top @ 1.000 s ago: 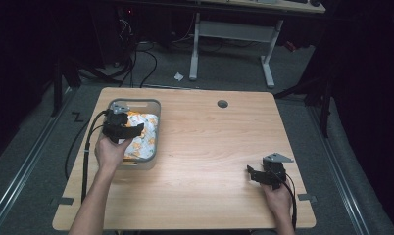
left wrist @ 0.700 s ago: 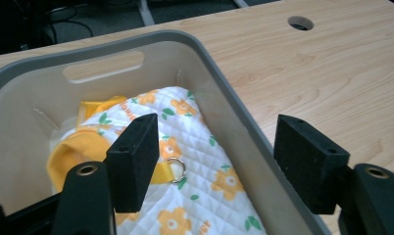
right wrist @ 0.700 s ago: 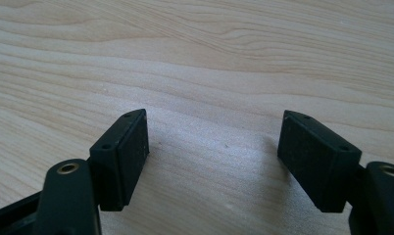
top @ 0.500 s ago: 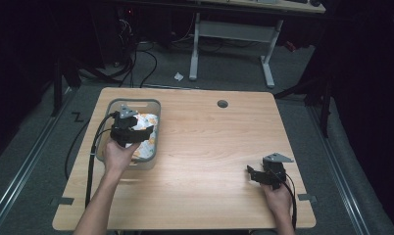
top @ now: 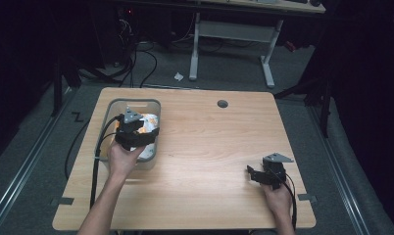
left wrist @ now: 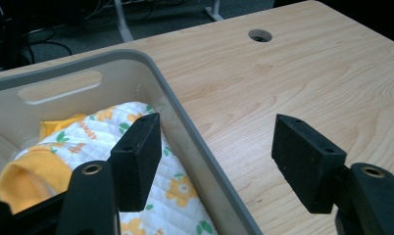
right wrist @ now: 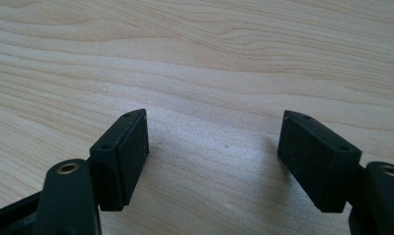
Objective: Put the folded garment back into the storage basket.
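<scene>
One grey bin (top: 107,128) — flowered yellow-and-white quilted cloth (left wrist: 178,188) inside.

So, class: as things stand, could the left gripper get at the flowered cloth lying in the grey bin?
Probably yes. The left gripper is open and hangs over the grey bin, one jaw inside its wall, one outside. The flowered cloth lies uncovered just below; only the bin's wall sits between the jaws.
</scene>
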`<state>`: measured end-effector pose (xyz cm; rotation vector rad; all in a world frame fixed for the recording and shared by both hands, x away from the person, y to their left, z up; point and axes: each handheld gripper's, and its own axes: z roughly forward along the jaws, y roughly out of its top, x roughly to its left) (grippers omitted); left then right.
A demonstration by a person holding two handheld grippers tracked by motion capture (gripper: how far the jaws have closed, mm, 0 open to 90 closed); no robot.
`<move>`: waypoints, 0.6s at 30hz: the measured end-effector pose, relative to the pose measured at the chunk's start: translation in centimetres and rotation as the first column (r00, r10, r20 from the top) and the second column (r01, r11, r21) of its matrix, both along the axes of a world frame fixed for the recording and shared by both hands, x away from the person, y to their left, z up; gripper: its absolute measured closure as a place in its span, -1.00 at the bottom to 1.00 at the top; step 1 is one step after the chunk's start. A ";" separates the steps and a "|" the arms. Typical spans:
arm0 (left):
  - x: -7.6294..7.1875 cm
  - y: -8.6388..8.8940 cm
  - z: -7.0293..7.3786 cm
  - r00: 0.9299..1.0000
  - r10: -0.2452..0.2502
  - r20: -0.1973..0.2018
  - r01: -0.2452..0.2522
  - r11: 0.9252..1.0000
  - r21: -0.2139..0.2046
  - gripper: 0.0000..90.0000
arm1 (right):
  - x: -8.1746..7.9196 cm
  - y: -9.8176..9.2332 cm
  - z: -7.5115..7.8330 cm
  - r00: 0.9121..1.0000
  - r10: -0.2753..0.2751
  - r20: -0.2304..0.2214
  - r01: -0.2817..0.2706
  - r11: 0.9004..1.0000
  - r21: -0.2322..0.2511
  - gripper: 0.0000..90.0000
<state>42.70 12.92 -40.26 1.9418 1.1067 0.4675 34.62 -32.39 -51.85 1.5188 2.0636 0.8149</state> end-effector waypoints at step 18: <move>-1.1 -1.6 0.0 0.998 -0.061 -0.007 0.061 0.997 -0.048 -0.20 | 0.0 0.0 0.0 1.000 0.000 0.000 0.000 1.000 0.000 -0.38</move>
